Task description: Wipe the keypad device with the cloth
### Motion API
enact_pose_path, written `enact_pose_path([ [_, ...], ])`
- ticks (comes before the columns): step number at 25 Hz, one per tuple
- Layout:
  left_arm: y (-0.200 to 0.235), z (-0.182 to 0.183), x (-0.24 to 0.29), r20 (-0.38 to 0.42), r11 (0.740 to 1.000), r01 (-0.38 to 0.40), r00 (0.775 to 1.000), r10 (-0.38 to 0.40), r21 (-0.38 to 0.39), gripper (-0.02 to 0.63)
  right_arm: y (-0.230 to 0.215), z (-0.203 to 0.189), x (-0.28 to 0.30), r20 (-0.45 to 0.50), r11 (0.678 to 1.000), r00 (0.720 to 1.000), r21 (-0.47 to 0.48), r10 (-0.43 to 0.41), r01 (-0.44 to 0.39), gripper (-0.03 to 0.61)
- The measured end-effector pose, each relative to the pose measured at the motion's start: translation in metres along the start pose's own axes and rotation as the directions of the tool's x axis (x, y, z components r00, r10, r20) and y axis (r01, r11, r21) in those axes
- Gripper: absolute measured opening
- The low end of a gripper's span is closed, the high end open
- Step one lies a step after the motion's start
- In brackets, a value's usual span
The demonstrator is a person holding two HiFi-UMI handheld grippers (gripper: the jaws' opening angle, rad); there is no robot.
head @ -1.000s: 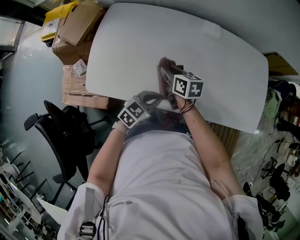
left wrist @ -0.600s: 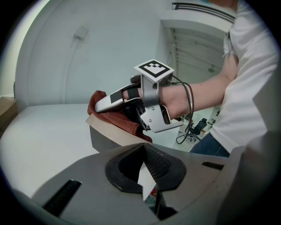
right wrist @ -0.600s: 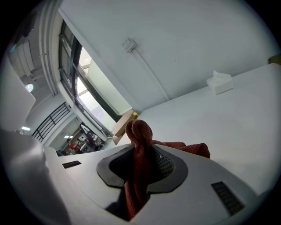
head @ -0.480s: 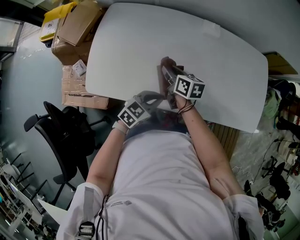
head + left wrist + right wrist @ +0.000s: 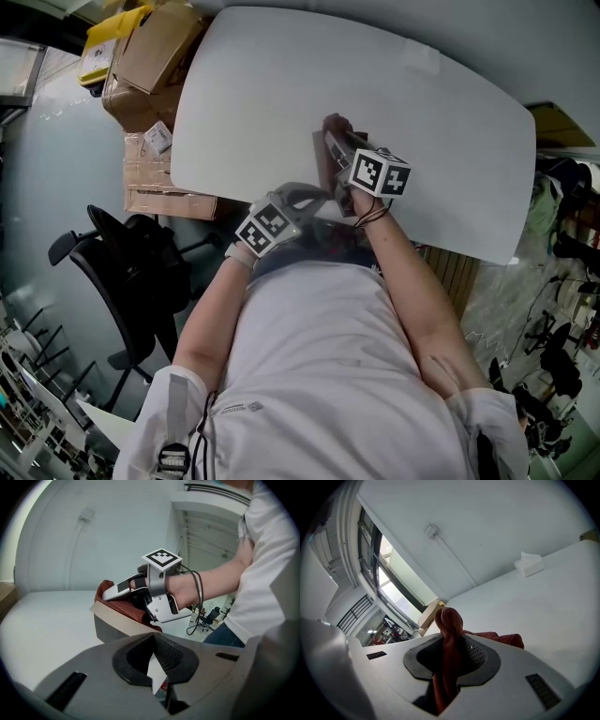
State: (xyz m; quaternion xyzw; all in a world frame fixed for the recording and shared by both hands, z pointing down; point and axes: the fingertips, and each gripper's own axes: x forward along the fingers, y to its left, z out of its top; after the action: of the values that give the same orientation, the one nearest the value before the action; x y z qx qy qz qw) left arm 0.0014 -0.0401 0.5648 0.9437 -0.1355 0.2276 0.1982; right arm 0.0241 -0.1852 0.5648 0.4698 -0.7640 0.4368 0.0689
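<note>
The keypad device (image 5: 115,623), a grey box with a beige top, stands near the front edge of the white table (image 5: 262,94). A red cloth (image 5: 125,607) lies on top of it. My right gripper (image 5: 112,592) is shut on the cloth (image 5: 447,660) and presses it onto the device (image 5: 324,167). In the head view the right gripper (image 5: 335,141) is over the device and the left gripper (image 5: 314,195) meets its near side. The left gripper (image 5: 155,670) looks shut, with a thin white edge of the device between the jaws.
A small white tissue-like box (image 5: 528,565) sits far out on the table. Cardboard boxes (image 5: 155,56) are stacked on the floor at the table's left end, and a black office chair (image 5: 127,253) stands to my left. A window (image 5: 393,592) is beyond the table.
The right gripper has shifted very slightly with the cloth on the device. The left gripper has stayed where it was.
</note>
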Motion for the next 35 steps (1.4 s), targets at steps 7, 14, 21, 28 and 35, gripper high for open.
enact_pose_path([
  [7,0.000,-0.002,0.000,0.007,1.000,-0.002,1.000,0.002,-0.006,0.011,-0.012,-0.001,0.000,0.003,0.999,1.000,0.039,-0.024,0.023,0.089],
  [14,0.000,-0.002,0.000,0.017,1.000,0.004,1.000,-0.003,-0.007,0.011,-0.012,0.003,0.000,0.016,0.999,0.999,0.029,-0.033,0.032,0.090],
  [21,0.002,-0.001,-0.001,0.022,1.000,0.003,1.000,-0.002,-0.006,0.011,-0.031,0.000,0.002,0.005,0.996,0.997,0.055,-0.072,0.071,0.090],
  [28,0.000,0.000,-0.001,0.016,1.000,0.006,1.000,-0.006,-0.008,0.011,-0.058,-0.006,-0.002,-0.003,0.990,0.993,0.082,-0.117,0.117,0.091],
  [35,0.000,-0.001,-0.002,0.009,1.000,0.006,1.000,-0.006,0.006,0.011,-0.078,-0.009,-0.004,-0.007,0.983,0.987,0.080,-0.162,0.162,0.090],
])
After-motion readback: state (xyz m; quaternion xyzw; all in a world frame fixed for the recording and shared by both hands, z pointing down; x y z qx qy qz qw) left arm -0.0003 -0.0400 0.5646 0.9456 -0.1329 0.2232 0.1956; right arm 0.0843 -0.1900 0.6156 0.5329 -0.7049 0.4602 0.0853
